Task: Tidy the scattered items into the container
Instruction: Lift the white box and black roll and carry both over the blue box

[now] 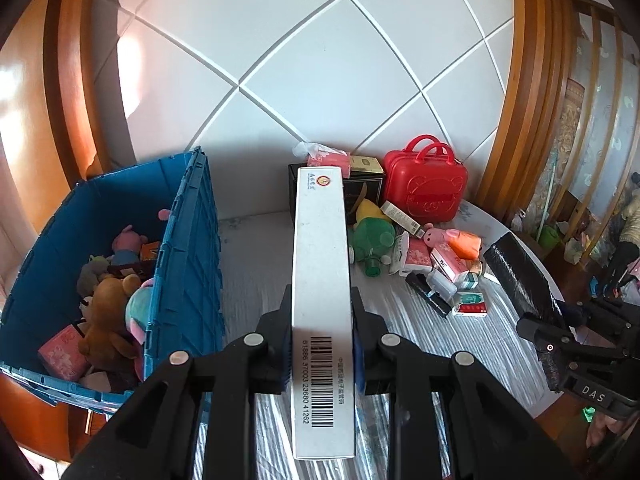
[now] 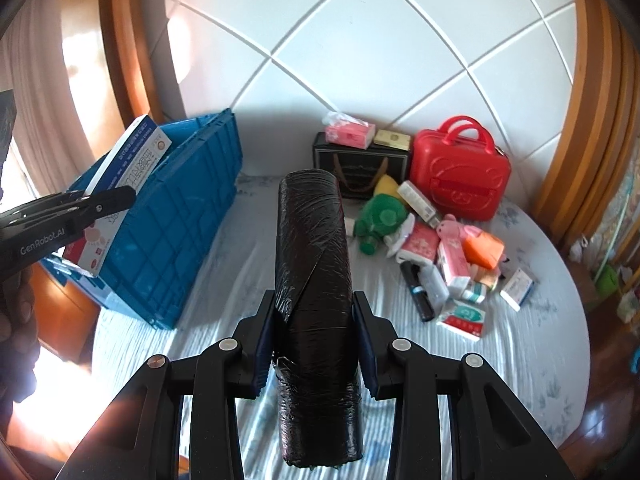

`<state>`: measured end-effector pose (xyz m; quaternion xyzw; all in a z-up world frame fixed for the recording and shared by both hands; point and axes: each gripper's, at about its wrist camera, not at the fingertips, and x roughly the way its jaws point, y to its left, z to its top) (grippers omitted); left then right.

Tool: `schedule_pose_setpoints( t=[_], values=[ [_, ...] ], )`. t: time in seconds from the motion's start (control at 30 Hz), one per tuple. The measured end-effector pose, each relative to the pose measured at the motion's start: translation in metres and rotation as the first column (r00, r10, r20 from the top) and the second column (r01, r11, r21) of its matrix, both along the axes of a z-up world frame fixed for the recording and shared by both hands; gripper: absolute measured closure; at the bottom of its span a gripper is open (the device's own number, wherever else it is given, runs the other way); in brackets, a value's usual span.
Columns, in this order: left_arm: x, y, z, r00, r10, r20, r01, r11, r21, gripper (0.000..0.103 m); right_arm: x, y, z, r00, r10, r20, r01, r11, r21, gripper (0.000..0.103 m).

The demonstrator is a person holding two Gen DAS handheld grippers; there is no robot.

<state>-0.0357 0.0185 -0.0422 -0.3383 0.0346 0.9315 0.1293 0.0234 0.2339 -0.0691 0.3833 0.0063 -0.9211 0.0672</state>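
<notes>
The left gripper is closed on a long white box held edge-up between its pads, barcode end nearest the camera, just right of the blue crate, which already contains plush toys. The right gripper is clamped on a black wrapped roll projecting forward between its fingers above the bed sheet. Remaining scattered items lie ahead and to the right, beside a red case.

Bare bed sheet between blue crate and item pile, red case blocking behind
</notes>
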Motion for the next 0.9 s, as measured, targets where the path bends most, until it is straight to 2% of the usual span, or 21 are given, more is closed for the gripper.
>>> schedule_pose_setpoints(
  t=[0.37, 0.57, 0.9],
  values=[
    [-0.016, -0.069, 0.002, 0.998, 0.055, -0.015, -0.055, 0.998, 0.025, 0.081, -0.011, -0.055, 0.014, 0.999, 0.031, -0.025, -0.031, 0.999, 0.015, 0.068],
    [-0.029, -0.114, 0.009, 0.996, 0.085, -0.036, -0.084, 0.996, 0.016, 0.081, -0.027, -0.087, 0.018, 0.999, 0.035, -0.038, -0.035, 0.999, 0.002, 0.068],
    [-0.058, -0.189, 0.006, 0.991, 0.129, -0.026, -0.129, 0.992, 0.004, 0.081, -0.060, -0.160, 0.021, 0.996, 0.074, -0.051, -0.076, 0.997, -0.033, 0.068]
  ],
)
